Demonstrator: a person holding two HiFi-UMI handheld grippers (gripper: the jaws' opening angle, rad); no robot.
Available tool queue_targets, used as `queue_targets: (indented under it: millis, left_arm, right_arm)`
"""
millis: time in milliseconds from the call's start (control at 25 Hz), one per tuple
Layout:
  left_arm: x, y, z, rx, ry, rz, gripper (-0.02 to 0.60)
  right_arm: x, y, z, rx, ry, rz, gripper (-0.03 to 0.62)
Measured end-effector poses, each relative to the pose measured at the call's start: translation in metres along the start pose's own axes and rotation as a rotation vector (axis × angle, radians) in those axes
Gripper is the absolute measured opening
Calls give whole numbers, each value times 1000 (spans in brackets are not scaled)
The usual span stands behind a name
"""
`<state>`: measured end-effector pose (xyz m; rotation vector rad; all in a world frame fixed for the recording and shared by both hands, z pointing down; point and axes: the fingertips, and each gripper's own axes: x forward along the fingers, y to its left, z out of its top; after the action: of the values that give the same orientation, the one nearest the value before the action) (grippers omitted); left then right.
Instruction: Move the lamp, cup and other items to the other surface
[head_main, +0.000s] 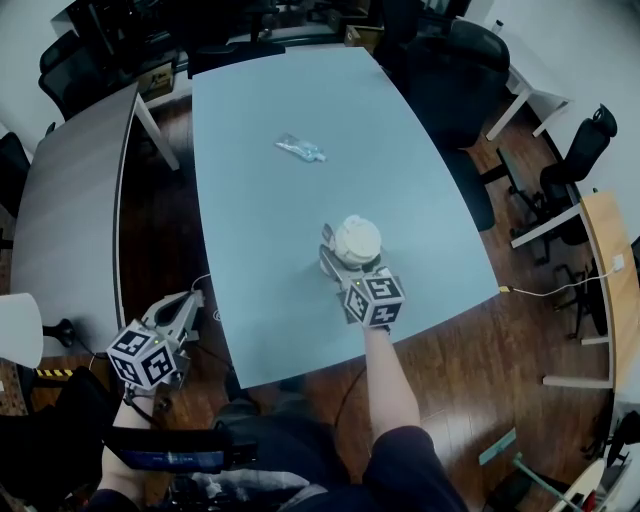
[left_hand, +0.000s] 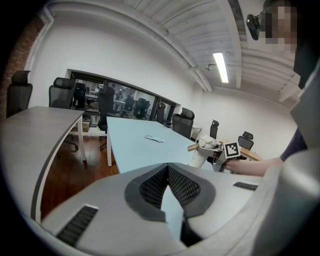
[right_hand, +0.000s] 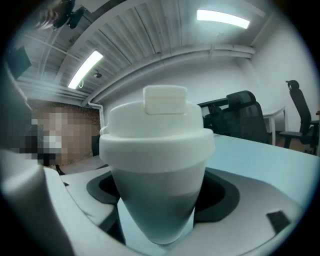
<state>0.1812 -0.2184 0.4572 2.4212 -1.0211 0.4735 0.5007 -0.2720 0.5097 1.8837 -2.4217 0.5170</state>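
Cup: I have the white lidded cup (head_main: 357, 240) (right_hand: 157, 165) near the middle of the near end of the light blue table (head_main: 400, 180). It fills the right gripper view, with its flip tab on top. From the left gripper view it (left_hand: 199, 156) looks a little tilted. I cannot tell whether its base touches the tabletop.

Right gripper: the right gripper (head_main: 350, 256) (right_hand: 160, 210) has its jaws closed against the cup's tapered sides, one on each side, so the cup is gripped. My arm reaches over the table's near edge to it.

Left gripper: the left gripper (head_main: 190, 305) (left_hand: 167, 192) has its jaws brought together with only a thin slit between the ribbed pads, and nothing in it. It hangs off the table's near left corner, over the dark wooden floor (head_main: 160, 230).

Other item: a small clear crumpled packet (head_main: 300, 149) (left_hand: 154, 138) lies farther up the same table, well apart from the cup.

Other surface: a long grey table (head_main: 70, 210) (left_hand: 30, 130) stands to the left, across a strip of floor.

Surroundings: black office chairs (head_main: 455, 60) stand at the far end.
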Motion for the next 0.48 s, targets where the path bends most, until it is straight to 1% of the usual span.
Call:
queue_targets:
  millis: [240,360,480]
  left_arm:
    - [5,-6,14,-9,-44,-23,5]
    - [2,-3,23,-30,-71,-24,5]
    - [-5,1,29,-52,-93,-18,5]
  right_arm:
    - [-2,26,50,-68,-50,65,404]
    - [-2,40,81,-101,-81,100,405]
    - [-4,58,109,-111,-108,140,405]
